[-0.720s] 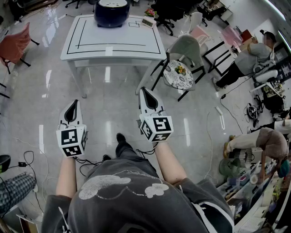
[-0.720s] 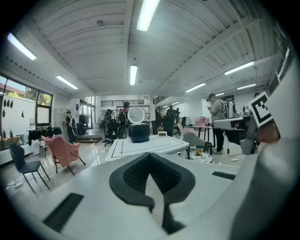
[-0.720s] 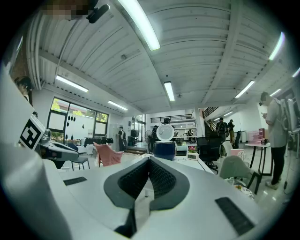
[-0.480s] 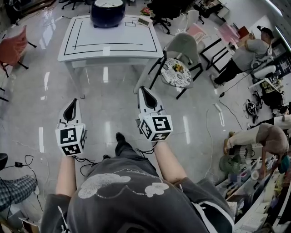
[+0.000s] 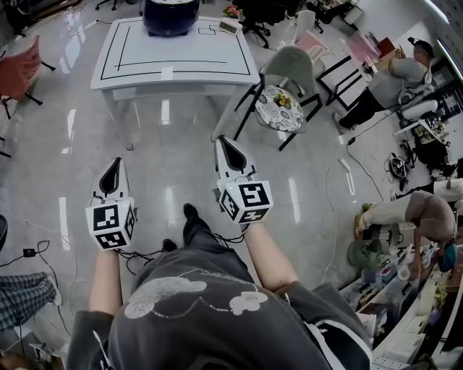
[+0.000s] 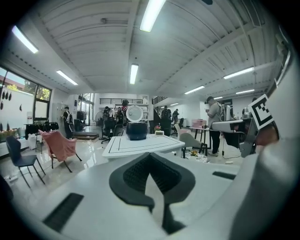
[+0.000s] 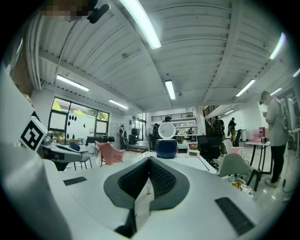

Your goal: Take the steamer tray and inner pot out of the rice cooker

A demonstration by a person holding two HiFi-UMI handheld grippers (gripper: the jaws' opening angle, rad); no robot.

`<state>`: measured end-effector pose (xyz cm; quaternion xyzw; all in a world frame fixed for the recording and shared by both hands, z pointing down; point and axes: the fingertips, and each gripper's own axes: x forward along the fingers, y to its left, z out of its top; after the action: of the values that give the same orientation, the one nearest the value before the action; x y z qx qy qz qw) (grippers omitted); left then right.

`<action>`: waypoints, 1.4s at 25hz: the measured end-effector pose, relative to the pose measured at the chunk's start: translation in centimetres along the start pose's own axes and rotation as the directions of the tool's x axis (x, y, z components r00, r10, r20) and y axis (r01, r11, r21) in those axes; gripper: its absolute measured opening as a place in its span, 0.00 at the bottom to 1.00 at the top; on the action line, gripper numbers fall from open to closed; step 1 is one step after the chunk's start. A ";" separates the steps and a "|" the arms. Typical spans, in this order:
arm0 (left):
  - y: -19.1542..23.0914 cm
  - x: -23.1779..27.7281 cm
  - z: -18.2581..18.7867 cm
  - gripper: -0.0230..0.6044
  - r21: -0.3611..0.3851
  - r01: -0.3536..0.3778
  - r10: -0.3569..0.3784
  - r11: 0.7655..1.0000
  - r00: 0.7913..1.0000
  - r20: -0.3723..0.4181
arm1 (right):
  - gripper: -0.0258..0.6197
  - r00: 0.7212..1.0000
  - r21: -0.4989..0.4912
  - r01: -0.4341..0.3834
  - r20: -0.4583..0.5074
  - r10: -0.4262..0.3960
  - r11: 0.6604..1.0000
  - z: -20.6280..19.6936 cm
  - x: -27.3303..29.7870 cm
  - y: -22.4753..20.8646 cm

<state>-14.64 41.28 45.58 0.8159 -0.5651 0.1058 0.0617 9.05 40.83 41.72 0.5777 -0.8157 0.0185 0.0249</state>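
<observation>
Head view: open glossy floor [image 5: 163, 155] runs from the person's feet to the white table [image 5: 181, 76]. The table's near long edge faces the person, and a black line rectangle is marked just inside its rim. Straight-on approach is free. At the table's far edge, about mid-width, sits the rice cooker [image 5: 171, 13], cut off by the top of frame and well apart from both grippers. It has a dark blue round body. In the gripper views its white round lid [image 7: 166, 130] stands upright behind the body, so the cooker is open. The inside isn't visible from this angle, so steamer tray and inner pot can't be made out. The left gripper [image 5: 116, 165] and right gripper [image 5: 223, 144] are held out side by side over the floor, noses toward the table. Each one's own view shows the jaws pressed together with nothing between them. A small white gadget [image 5: 230, 27] sits on the table, just right of the cooker. A grey chair [image 5: 295, 72] stands near the table's right corner with a round floral-top stool [image 5: 281, 112] in front of it; those two crowd the right-hand approach. A red chair [image 5: 20, 72] stands well off to the left. Cables [image 5: 32, 249] lie on the floor lower left. A person [image 5: 394, 76] and cluttered benches line the right side, well apart from the straight path.
</observation>
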 end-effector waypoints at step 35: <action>3.3 28.2 5.1 0.66 -0.042 -0.059 0.058 0.997 0.998 -0.036 | 0.51 0.983 0.175 -0.151 -0.077 0.166 0.973 -3.5 27.2 -18.4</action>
<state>-7.63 13.39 47.37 0.7956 -0.5897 0.1095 0.0857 17.46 9.32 46.90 0.5093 -0.8527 0.1155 0.0119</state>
